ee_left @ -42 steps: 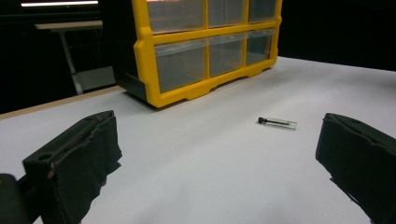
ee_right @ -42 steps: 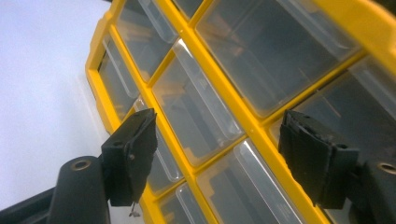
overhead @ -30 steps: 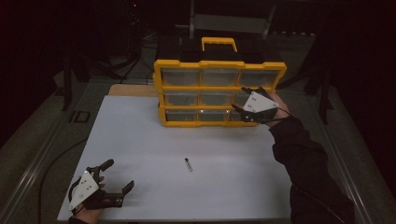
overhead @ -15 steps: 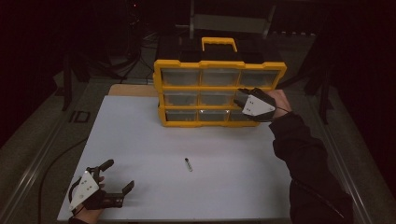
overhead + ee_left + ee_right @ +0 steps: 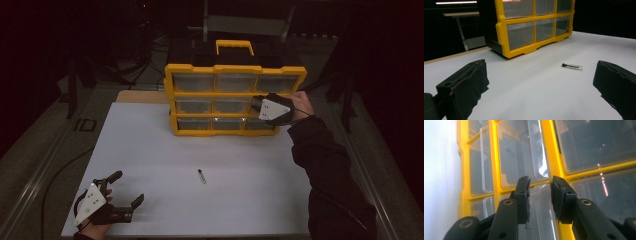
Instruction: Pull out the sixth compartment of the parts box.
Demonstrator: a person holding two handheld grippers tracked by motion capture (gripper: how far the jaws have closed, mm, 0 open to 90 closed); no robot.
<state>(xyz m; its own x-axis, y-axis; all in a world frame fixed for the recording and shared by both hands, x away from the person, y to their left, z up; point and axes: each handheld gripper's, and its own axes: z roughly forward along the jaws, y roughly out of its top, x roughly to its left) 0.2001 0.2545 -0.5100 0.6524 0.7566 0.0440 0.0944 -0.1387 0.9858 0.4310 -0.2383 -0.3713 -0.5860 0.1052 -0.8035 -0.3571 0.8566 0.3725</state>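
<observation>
Left tool [image 5: 122, 192] rests at the near left corner of the white desk [image 5: 150, 150], jaws spread wide, nothing between them. Small vial-like item [image 5: 201, 176] lies flat mid-desk, well apart from both tools; in the left gripper view it sits between the spread jaws but far ahead. Yellow drawer organizer [image 5: 232, 92] stands upright at the far edge. Right tool [image 5: 256, 106] is at the right-hand drawer [image 5: 541, 205] of the middle row; jaws have just been closing, the clear drawer pull between them. Pad contact: cannot tell.
</observation>
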